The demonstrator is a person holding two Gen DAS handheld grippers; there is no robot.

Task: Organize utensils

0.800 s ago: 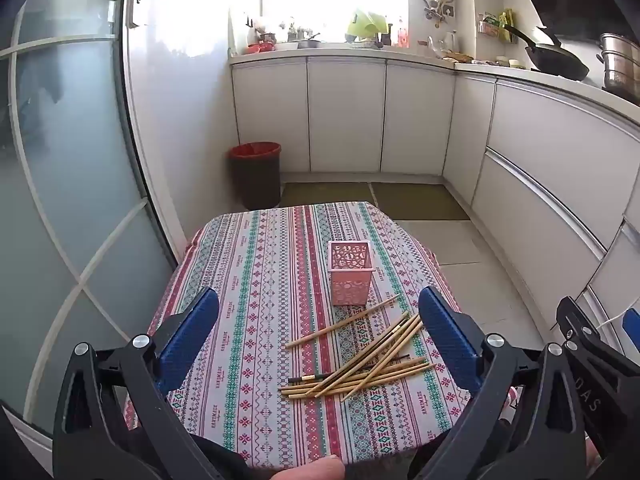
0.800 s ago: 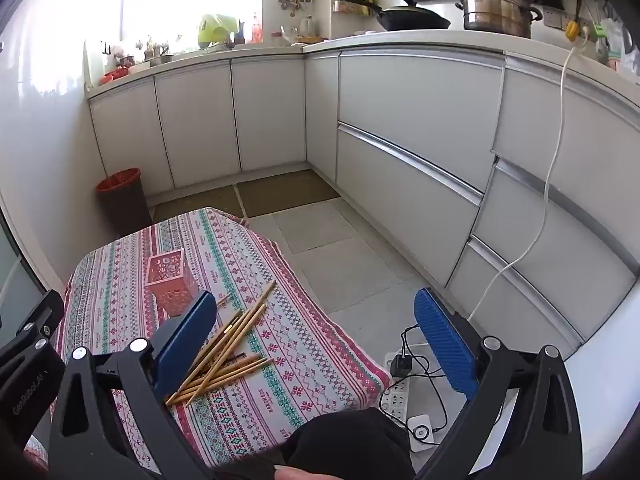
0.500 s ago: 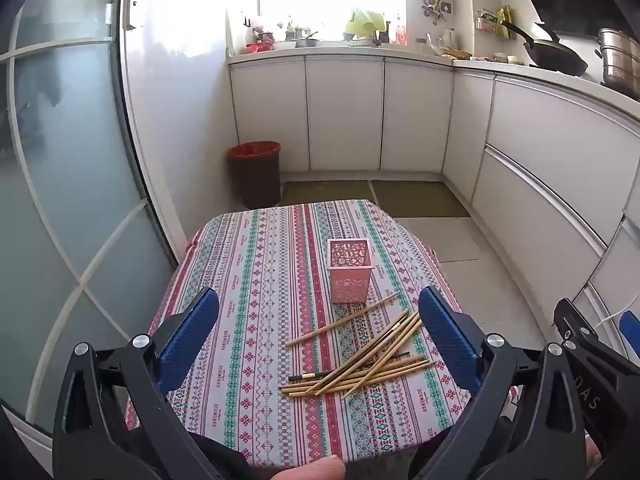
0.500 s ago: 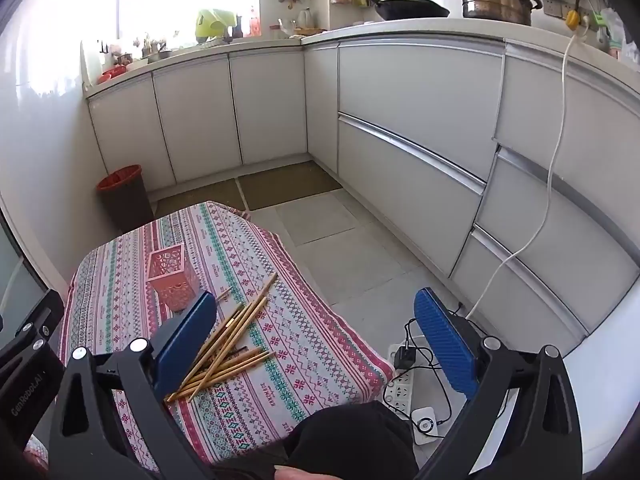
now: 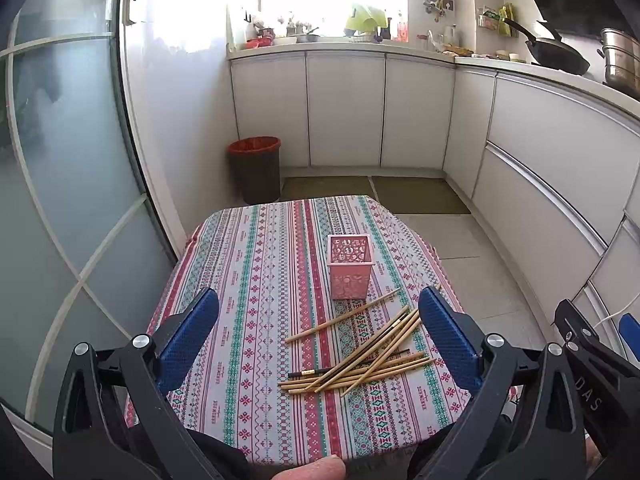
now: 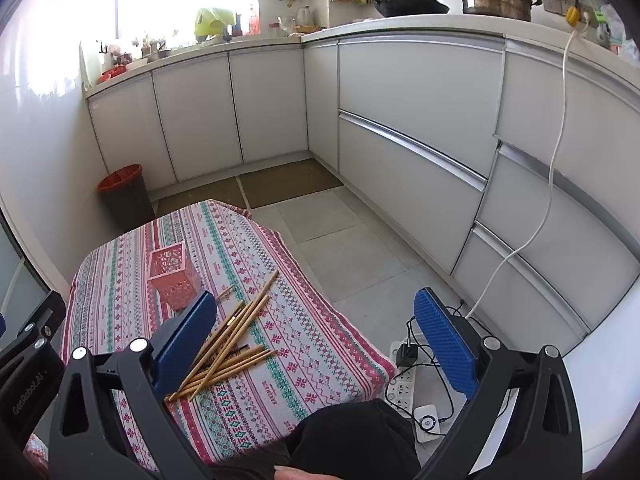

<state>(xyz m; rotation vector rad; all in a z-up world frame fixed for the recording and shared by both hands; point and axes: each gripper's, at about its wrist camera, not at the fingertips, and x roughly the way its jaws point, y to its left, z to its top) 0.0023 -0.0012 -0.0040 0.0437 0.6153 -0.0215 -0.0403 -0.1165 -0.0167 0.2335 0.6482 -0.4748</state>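
Observation:
Several bamboo chopsticks (image 5: 360,356) lie in a loose pile on the patterned tablecloth (image 5: 256,300), near its right front. A pink perforated holder (image 5: 350,266) stands upright just beyond them. My left gripper (image 5: 319,336) is open and empty, held above the table's near edge with the pile between its blue pads. My right gripper (image 6: 316,344) is open and empty, further right over the table's right edge; the chopsticks (image 6: 230,344) and the holder (image 6: 172,276) show by its left pad.
A red-lined bin (image 5: 255,168) stands on the floor beyond the table. White cabinets (image 5: 344,108) run along the back and right. A power strip with cables (image 6: 404,380) lies on the floor to the right. A glass door (image 5: 60,200) is at the left.
Both grippers have shifted very slightly; the table and holder sit a little higher in the left view. Nothing was taken hold of.

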